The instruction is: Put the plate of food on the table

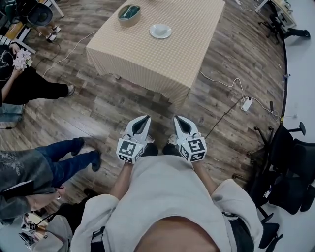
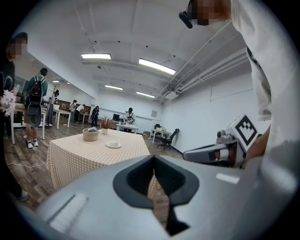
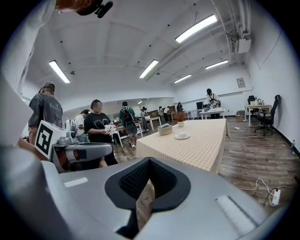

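left gripper (image 1: 142,119) and right gripper (image 1: 179,119) both clenched on nothing, held side by side close to the torso, noses toward the table (image 1: 192,49). likely a travel posture, well short of the near edge. white plate (image 1: 160,31) sits on the table top, in from the edges. basket (image 1: 129,15) near it, by the left edge.

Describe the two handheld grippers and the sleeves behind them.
The left gripper and right gripper are light grey shells tapering to a point, with black-lined jaws. Each carries a white cube with black square markers. The sleeves are pale grey.
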Action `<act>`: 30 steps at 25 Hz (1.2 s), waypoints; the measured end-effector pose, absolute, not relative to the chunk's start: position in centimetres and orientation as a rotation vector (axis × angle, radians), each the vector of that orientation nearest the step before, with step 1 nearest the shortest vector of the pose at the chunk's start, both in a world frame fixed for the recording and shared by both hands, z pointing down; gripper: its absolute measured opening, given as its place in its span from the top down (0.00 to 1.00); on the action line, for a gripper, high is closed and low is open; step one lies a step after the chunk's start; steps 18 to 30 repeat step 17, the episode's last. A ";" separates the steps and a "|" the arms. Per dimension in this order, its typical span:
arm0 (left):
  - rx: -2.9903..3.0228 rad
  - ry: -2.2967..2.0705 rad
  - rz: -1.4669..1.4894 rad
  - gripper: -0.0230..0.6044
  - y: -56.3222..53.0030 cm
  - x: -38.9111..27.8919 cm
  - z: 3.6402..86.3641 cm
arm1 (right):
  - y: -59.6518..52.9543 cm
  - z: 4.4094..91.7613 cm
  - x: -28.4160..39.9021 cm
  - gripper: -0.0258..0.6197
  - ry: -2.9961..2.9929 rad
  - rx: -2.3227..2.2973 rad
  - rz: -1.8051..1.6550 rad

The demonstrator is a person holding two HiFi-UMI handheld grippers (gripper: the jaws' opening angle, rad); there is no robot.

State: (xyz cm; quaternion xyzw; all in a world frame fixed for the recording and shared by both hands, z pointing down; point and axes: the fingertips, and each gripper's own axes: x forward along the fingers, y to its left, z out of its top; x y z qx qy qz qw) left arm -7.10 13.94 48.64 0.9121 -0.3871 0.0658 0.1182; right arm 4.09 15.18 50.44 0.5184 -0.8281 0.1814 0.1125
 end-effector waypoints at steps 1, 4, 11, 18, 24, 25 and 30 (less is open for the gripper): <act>2.669 -1.137 0.188 0.95 14.1 -6.7 48.5 | 15.3 50.4 4.5 0.96 -2.434 1.516 0.530; 2.678 -1.143 0.182 0.95 14.3 -5.3 48.0 | 15.3 49.9 5.6 0.96 -2.449 1.503 0.514; 2.712 -1.142 0.193 0.95 14.4 -2.0 47.1 | 14.5 48.7 7.7 0.96 -2.493 1.495 0.473; 2.733 -1.175 0.163 0.95 14.0 -1.5 46.3 | 13.8 48.1 7.7 0.96 -2.526 1.482 0.449; 2.733 -1.175 0.163 0.95 14.0 -1.5 46.3 | 13.8 48.1 7.7 0.96 -2.526 1.482 0.449; 2.733 -1.175 0.163 0.95 14.0 -1.5 46.3 | 13.8 48.1 7.7 0.96 -2.526 1.482 0.449; 2.733 -1.175 0.163 0.95 14.0 -1.5 46.3 | 13.8 48.1 7.7 0.96 -2.526 1.482 0.449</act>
